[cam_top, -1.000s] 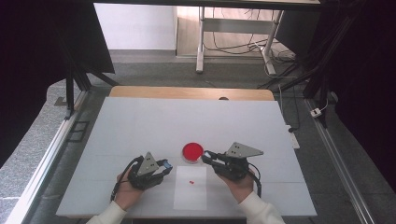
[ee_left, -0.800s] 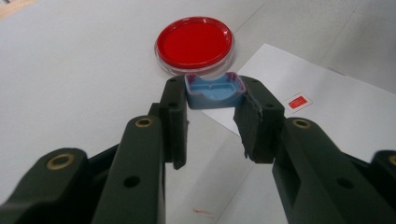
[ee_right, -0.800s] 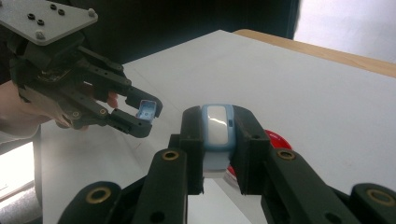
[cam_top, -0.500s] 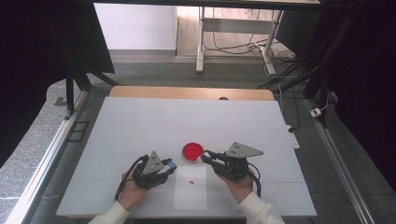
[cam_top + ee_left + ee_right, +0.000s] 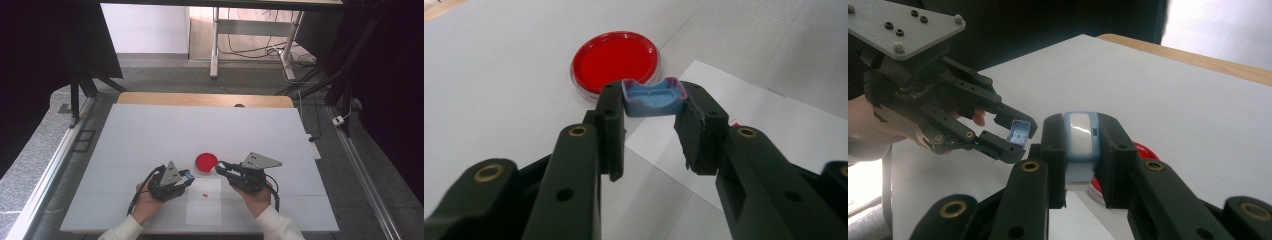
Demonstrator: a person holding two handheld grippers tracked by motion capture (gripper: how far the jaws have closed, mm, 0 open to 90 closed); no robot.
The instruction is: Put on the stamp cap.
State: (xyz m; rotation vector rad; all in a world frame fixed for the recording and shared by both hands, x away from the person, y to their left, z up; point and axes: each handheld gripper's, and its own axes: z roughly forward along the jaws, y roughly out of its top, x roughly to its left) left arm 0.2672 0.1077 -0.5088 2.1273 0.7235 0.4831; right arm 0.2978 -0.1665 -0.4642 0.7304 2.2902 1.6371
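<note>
A red round dish (image 5: 206, 162) (image 5: 615, 60) lies on the white table (image 5: 150, 135), its edge also visible past the right jaws (image 5: 1144, 150). My left gripper (image 5: 189, 175) (image 5: 651, 107) is shut on a small blue cap (image 5: 654, 97), open side up, just short of the dish. My right gripper (image 5: 220, 166) (image 5: 1080, 135) is shut on a small blue and white block (image 5: 1081, 131), right of the dish. The two grippers point at each other, tips a short way apart. The right gripper view shows the left gripper (image 5: 1015, 136) with the blue cap (image 5: 1019, 132).
A white paper sheet (image 5: 205, 205) (image 5: 754, 120) lies at the table's near edge between the hands, with a small red speck (image 5: 205, 194) on it. A wooden strip (image 5: 200, 99) runs along the far edge. Dark frames and cables stand beyond the table.
My left gripper has shifted a little to the right with the blue cap, closer to the dish and the right gripper. The right gripper has stayed put.
</note>
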